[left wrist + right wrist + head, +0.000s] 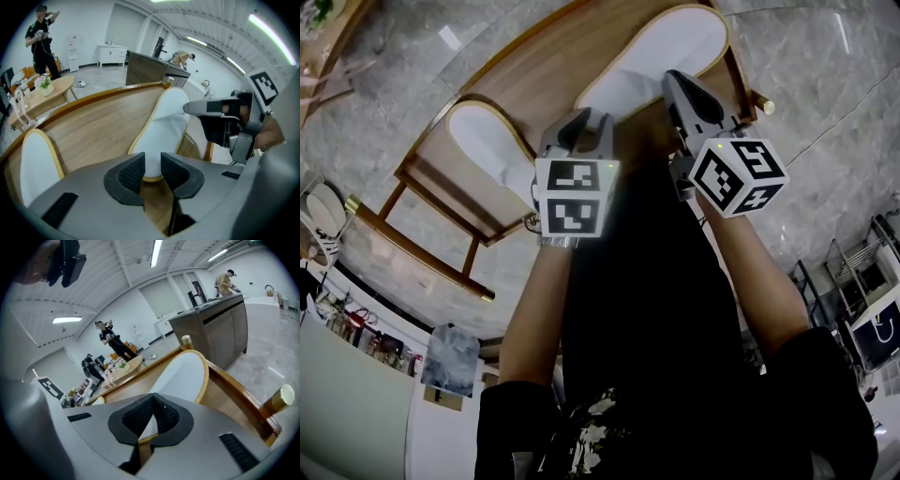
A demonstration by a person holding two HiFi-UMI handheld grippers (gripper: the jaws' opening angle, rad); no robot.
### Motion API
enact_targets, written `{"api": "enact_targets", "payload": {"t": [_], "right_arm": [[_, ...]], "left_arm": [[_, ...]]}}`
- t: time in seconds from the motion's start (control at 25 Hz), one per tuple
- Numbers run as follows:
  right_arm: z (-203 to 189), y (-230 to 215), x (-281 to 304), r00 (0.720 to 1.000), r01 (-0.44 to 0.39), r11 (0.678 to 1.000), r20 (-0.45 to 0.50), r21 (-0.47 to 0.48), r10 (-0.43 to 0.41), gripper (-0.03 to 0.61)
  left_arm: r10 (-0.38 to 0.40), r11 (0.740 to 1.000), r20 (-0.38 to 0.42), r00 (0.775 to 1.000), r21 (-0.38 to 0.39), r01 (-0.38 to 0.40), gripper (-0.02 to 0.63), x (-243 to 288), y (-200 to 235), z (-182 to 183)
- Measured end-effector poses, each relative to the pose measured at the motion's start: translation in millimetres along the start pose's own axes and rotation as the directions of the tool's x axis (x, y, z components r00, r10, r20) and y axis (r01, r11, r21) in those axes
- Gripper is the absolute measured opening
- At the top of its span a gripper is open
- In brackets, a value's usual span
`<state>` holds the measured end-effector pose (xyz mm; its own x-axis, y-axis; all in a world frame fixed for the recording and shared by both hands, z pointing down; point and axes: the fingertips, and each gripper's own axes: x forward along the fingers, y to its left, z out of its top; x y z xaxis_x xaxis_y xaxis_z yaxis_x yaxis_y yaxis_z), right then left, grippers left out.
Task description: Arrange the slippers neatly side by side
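My right gripper (153, 397) had its jaws shut, tips meeting, with nothing clearly caught; the white right slipper (183, 373) showed just past them. My left gripper (152, 161) stood about half open, that same slipper's near end, with its yellow rim, showing in the gap; I could not tell whether the pads touched it. Both grippers hovered close together over this end. The slipper lay on the wooden surface (544, 75), toe pointing far right. The left slipper (483, 136) lay well apart at the surface's left end. Grey marble floor (825, 141) surrounded the surface.
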<state>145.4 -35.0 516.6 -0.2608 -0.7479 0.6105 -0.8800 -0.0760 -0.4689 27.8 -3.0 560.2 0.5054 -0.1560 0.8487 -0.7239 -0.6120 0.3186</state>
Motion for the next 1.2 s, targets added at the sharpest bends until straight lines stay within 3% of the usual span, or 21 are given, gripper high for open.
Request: {"api": "enact_targets", "payload": {"t": [0.36,0.6,0.76,0.88,1.08,1.2], "right_arm": [[11.4,29.8,14.5,0.995,-0.101,0.987,-0.019,-0.124,0.1,-0.002],[4.9,49.1,26.7,0.982,-0.179,0.973,-0.077,-0.144,0.17,-0.002],[-7.6,71.4,34.5,0.961,-0.253,0.953,-0.154,-0.168,0.228,-0.002],[-22.2,91.6,36.2,0.936,-0.314,0.928,-0.226,-0.198,0.269,-0.002],[-31.2,100.1,36.2,0.943,-0.304,0.92,-0.216,-0.245,0.254,0.0],[-33.9,99.5,39.1,0.942,-0.301,0.93,-0.218,-0.209,0.256,0.019]], "left_arm": [[-0.02,0.999,-0.011,1.0,-0.048,0.02,0.1,-1.5,-11.1,-15.4],[-0.076,0.982,-0.018,0.997,-0.174,0.071,0.1,-3.1,-19.9,-28.2],[-0.137,0.958,-0.017,0.99,-0.256,0.129,0.1,-4.5,-32.2,-35.1],[-0.157,0.955,-0.009,0.988,-0.257,0.149,0.1,-4.8,-40.4,-33.5],[-0.171,0.947,0.004,0.985,-0.275,0.166,0.1,-1.3,-41.2,-35.5],[-0.175,0.94,0.016,0.984,-0.296,0.172,0.101,-1.6,-38.2,-37.0]]}}
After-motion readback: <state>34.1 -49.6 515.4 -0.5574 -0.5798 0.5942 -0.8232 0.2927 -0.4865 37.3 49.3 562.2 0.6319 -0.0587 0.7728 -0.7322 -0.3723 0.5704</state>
